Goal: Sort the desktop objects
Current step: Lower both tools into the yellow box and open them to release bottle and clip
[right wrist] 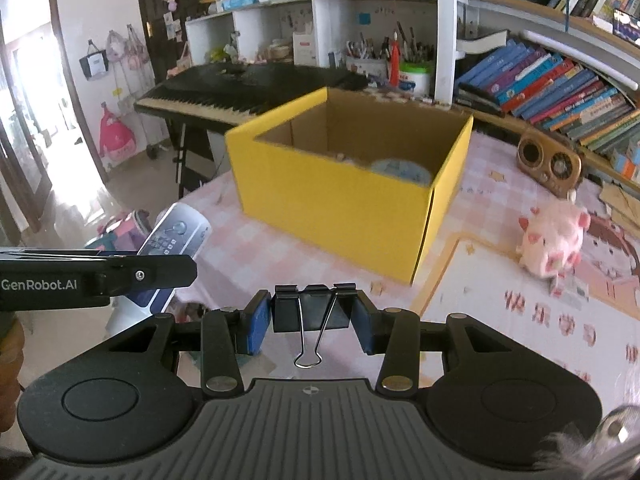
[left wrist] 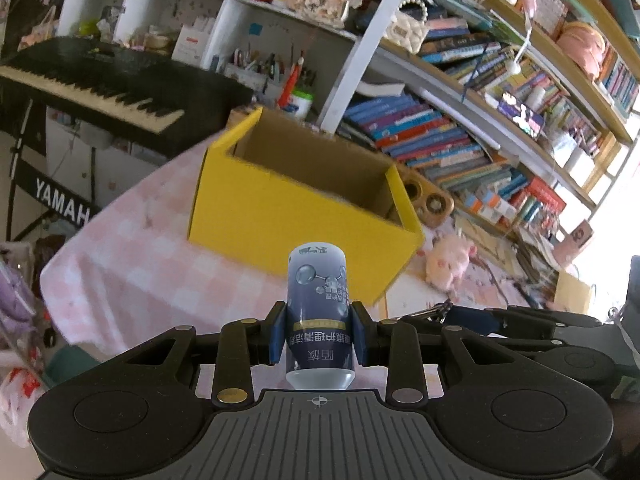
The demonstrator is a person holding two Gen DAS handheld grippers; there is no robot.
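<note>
Step in hand: carry to the box. The left gripper has its fingers clamped on a blue bottle; the right gripper has its fingers clamped on a black binder clip. Both items hang above the bench, short of the yellow box. Next move, as judged: bring each item over the open top, then release.
</note>
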